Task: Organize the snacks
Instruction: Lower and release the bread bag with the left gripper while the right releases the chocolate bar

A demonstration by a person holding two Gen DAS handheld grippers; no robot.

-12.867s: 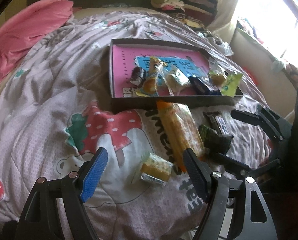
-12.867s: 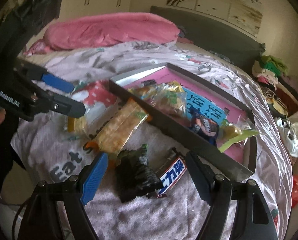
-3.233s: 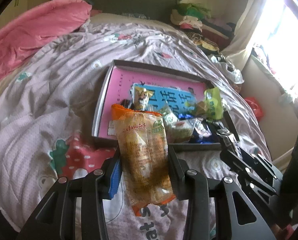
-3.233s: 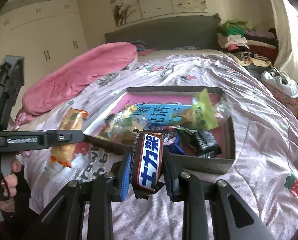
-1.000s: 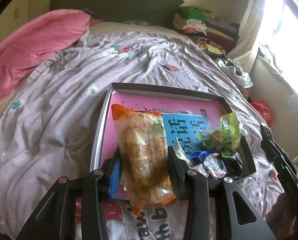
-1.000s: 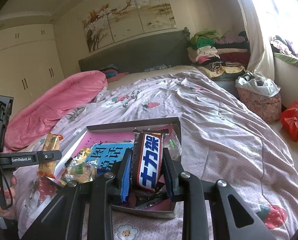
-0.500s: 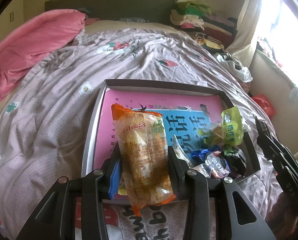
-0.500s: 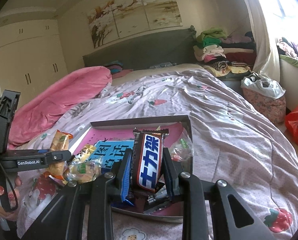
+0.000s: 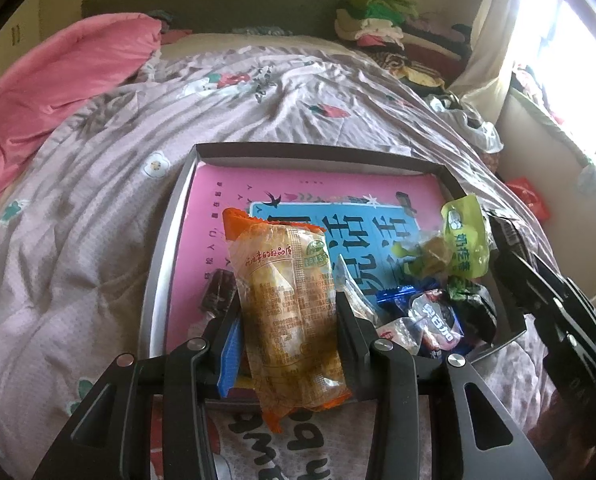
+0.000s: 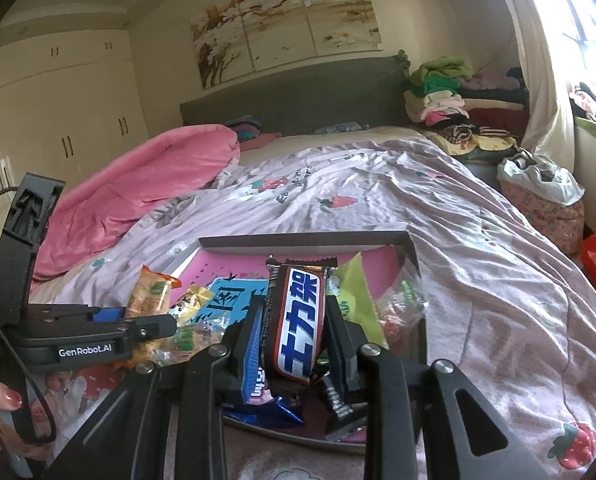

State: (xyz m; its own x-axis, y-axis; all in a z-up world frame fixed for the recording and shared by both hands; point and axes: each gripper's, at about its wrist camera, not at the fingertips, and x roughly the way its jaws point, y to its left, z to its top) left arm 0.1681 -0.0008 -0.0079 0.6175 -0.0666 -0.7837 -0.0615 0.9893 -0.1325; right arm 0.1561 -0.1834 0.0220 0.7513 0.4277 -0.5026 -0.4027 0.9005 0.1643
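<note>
Orange-ended cake packet, long and clear-fronted, pinched across its middle in the left gripper, jaws closed on its sides, held out over the near-left part of the tray. Chocolate bar in a brown wrapper with white characters on blue, clamped upright in the right gripper, jaws closed on it, hanging above the tray's near-right corner. Below and between the two: a shallow grey-walled tray with a pink and blue printed floor, already holding a heap of smaller snacks along its right side: a green sachet, a blue-and-white wrapped piece, a dark green packet, and a small dark brown piece near the left wall. Tray resting on a lilac strawberry-print quilt, pink duvet bunched beyond to the left, folded clothes stacked by the headboard.

Step in hand, by the look of it: carrying the last loose snacks over the tray, both poised for release. Next move likely calls for lowering each closer to the tray floor, then opening the jaws. Packet best aimed at the bare pink area on the left; bar at a gap beside the heap, laid flat rather than dropped on end. Soft wrappers, so little risk beyond a bounce over the low wall.
</note>
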